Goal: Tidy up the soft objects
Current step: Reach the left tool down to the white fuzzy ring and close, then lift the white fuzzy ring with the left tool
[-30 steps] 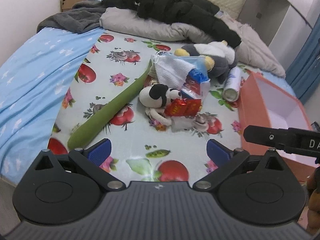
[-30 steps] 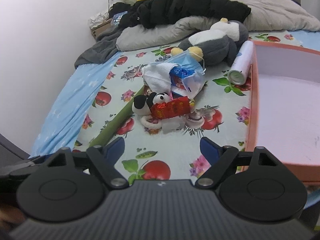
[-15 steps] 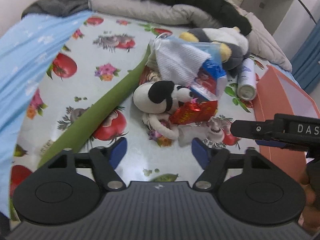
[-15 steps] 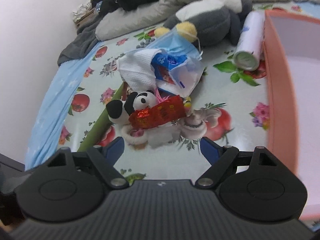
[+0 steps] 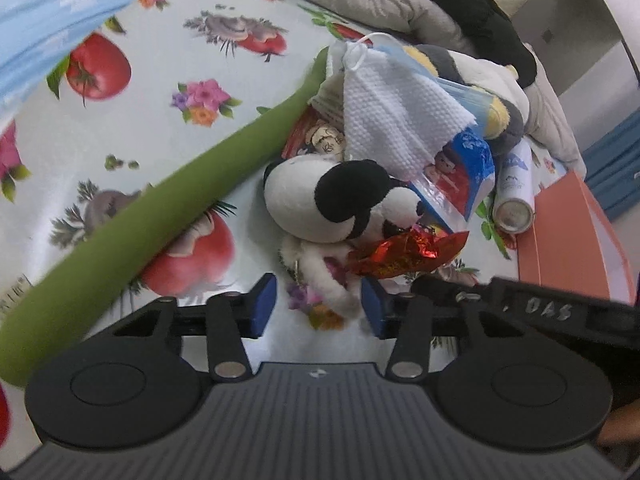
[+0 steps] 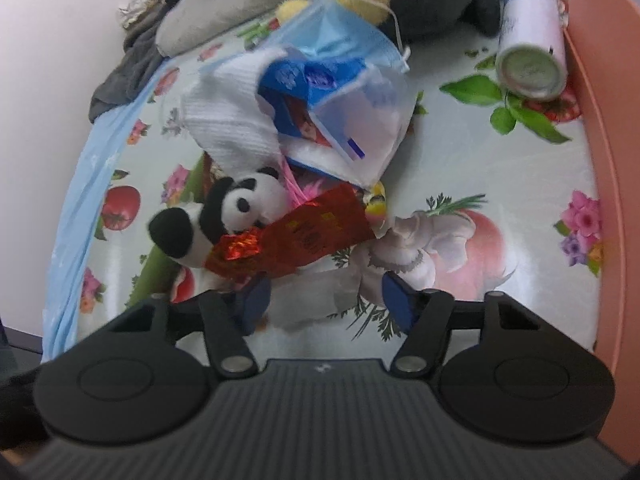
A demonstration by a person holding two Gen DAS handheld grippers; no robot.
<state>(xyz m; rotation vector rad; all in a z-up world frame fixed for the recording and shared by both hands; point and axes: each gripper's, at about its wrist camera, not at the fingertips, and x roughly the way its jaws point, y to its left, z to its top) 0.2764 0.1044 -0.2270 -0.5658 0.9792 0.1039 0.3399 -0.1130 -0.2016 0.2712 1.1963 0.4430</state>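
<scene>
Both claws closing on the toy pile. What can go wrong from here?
1. The red foil packet lies across the panda toy; a grab may take both.
2. The left claw and right claw work the same spot and may collide.
3. Pulling the panda could drag the white cloth resting against it.

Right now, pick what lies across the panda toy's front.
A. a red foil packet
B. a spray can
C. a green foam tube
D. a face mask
A: the red foil packet lies across the panda, while the can rests by the orange box, the tube runs off to one side and the mask sits farther back.
</scene>
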